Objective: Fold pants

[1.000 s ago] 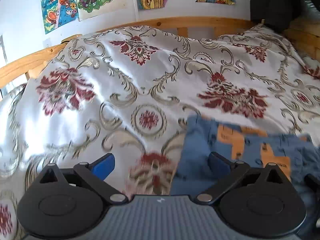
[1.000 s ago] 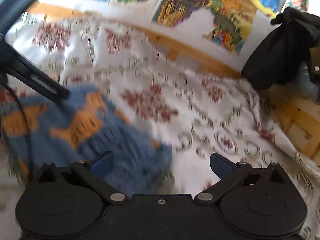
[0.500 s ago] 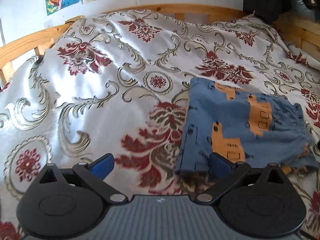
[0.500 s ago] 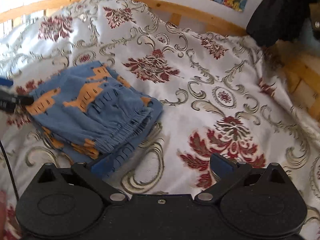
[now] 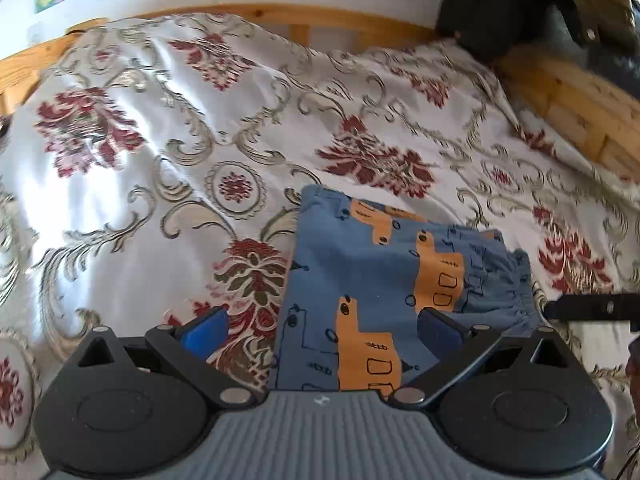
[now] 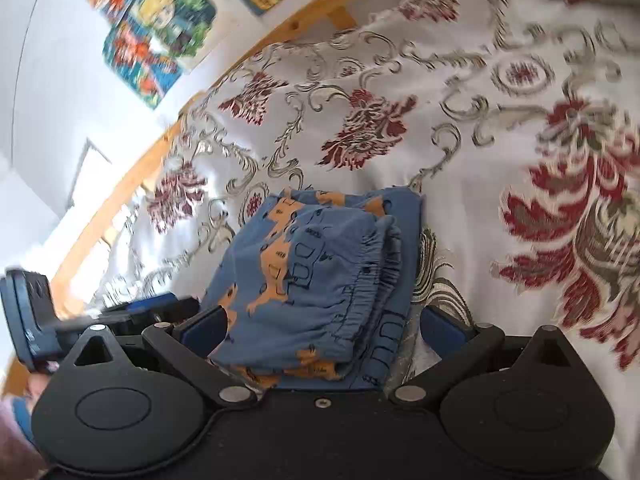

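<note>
The blue pants [image 5: 360, 276], printed with orange vehicles outlined in black, are seen lying folded into a compact stack on a white bedspread [image 5: 140, 184] patterned with dark red flowers and grey-gold scrolls. In the left wrist view, the left gripper [image 5: 320, 326] is held with its blue-padded fingers [image 5: 206, 328] spread wide and nothing clamped between them. The near edge of the folded pants is placed between the fingers, nearer the right-hand one, while the left-hand one is seen over bare bedspread. The gathered elastic waistband [image 5: 516, 280] is turned to the right side of the stack, where a dark bar of the other tool [image 5: 592, 307] is seen just beside it.

In the right wrist view, the right gripper [image 6: 322, 326] is likewise held wide apart and empty. The stacked pants [image 6: 320, 272] are framed between its fingers, with the layered waistband [image 6: 368, 280] facing the camera. Whether the pads are touching the cloth cannot be told. The left tool [image 6: 36, 316] is visible at the left edge, blurred.

A wooden bed frame [image 5: 312, 24] is seen behind the bedspread, with colourful drawings [image 6: 156, 20] fixed to the white wall and a black garment [image 5: 492, 4] hung at the corner.
</note>
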### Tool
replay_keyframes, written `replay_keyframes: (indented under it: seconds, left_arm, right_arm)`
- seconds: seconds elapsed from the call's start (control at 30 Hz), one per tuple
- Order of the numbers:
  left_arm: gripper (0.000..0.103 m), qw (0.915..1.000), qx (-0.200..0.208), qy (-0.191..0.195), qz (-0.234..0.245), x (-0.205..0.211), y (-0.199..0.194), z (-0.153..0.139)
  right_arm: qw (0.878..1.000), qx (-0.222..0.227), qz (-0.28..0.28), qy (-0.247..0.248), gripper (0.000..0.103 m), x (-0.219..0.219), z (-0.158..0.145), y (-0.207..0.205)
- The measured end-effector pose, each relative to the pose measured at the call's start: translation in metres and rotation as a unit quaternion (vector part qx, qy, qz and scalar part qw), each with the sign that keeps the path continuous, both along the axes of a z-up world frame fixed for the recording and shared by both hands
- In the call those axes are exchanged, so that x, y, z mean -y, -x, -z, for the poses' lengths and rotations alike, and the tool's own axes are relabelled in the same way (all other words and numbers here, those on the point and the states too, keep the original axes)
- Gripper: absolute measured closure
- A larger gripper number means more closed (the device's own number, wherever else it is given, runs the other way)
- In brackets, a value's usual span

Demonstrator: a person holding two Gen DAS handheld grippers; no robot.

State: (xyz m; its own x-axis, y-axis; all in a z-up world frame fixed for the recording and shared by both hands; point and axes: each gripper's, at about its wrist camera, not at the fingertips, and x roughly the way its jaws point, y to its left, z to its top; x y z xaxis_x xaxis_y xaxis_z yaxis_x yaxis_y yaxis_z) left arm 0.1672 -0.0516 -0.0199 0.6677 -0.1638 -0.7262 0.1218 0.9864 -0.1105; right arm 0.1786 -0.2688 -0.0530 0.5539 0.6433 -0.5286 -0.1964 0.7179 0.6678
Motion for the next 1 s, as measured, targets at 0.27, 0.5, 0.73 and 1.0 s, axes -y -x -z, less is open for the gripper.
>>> replay_keyframes:
  seconds: [0.27,0.5,0.73,1.0]
  left_arm:
    - [0.000,0.9972,-0.071,-0.010,0.021,0.001,-0.018,0.023]
    - [0.000,0.9963,-0.085,0.001,0.016,-0.007,-0.016,0.029]
    - [0.000,0.9958,-0.091,0.014,0.007,-0.010,-0.017,0.029]
    - [0.000,0.9962,-0.086,0.007,0.006,-0.008,-0.015,0.029]
  right_arm:
    - [0.999,-0.006,0.005,-0.036,0.001,0.014,0.024,-0.049]
    - [1.000,0.017,-0.003,-0.019,0.001,0.006,0.025,-0.043]
    - [0.999,0.039,0.026,-0.001,0.012,-0.003,0.029,-0.035]
    - [0.998,0.023,0.050,-0.011,0.042,0.004,0.032,-0.035]
